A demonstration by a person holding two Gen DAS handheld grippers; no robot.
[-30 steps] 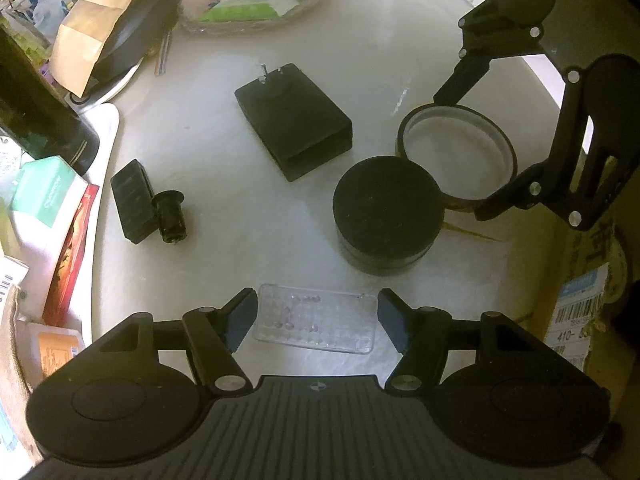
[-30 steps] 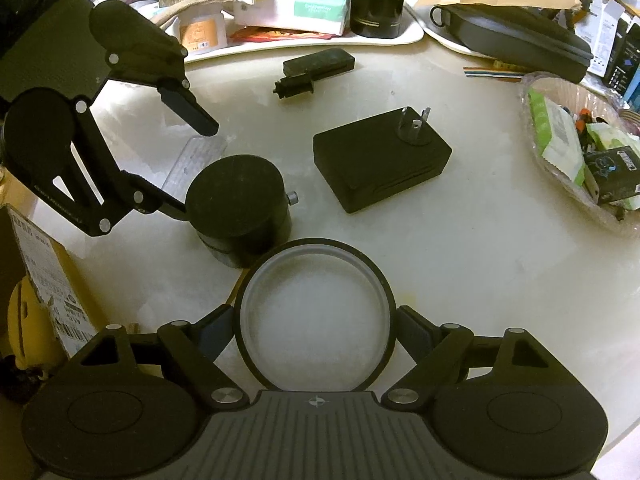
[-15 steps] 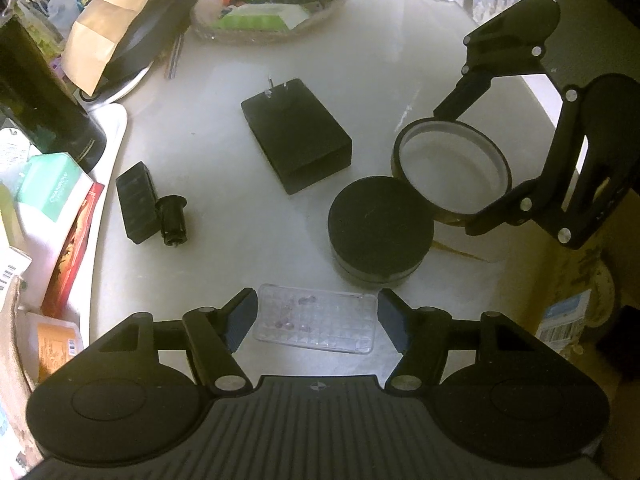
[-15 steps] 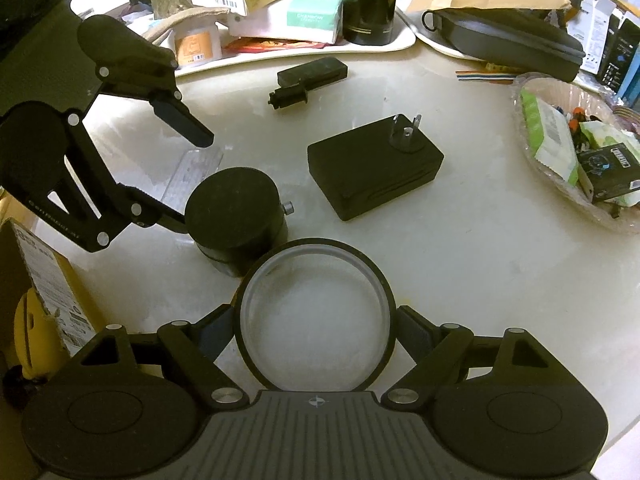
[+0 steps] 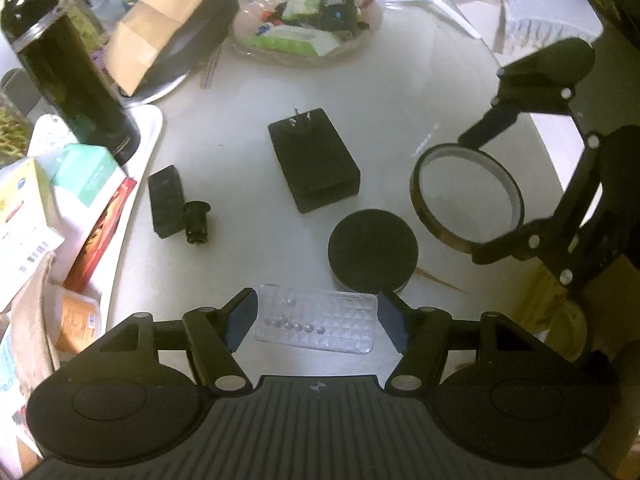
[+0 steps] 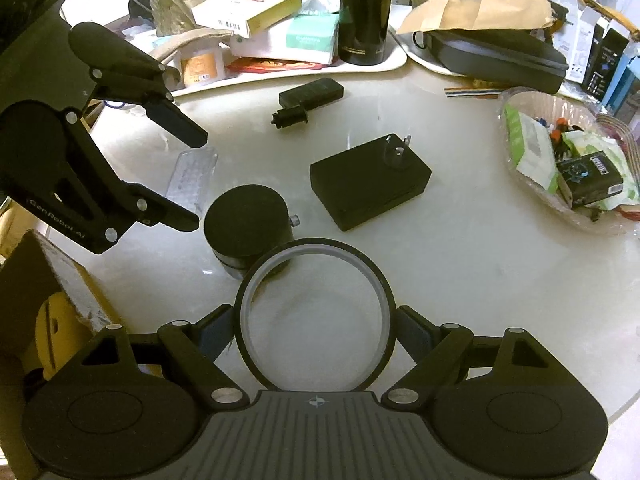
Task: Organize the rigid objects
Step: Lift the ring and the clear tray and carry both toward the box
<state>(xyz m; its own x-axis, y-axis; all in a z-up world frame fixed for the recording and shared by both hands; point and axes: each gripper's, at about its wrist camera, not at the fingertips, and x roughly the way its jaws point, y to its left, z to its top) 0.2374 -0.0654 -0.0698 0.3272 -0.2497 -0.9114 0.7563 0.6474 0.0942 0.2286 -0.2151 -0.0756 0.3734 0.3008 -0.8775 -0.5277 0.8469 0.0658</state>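
A clear plastic case (image 5: 316, 326) lies flat on the white table between the fingers of my left gripper (image 5: 316, 320), which hangs open above it, pads apart from its ends. In the right wrist view the same case (image 6: 192, 180) lies under the left gripper (image 6: 192, 178). My right gripper (image 6: 314, 332) is shut on a dark tape ring (image 6: 312, 246), held slightly above the table; the ring (image 5: 420, 200) also shows in the left wrist view. A black cylinder (image 6: 246, 222), a black power adapter (image 6: 368, 182) and a small black block with a plug (image 6: 310, 94) rest on the table.
A white tray (image 6: 280, 74) of boxes and a dark bottle (image 6: 366, 8) line the far side. A black zip case under a paper bag (image 6: 496, 56) and a clear bowl of packets (image 6: 568, 160) stand to the right. A cardboard box (image 6: 60, 280) sits past the table edge.
My left gripper has risen and rolled a little, so the case and the table objects look smaller beneath it. The right gripper has kept still with the ring.
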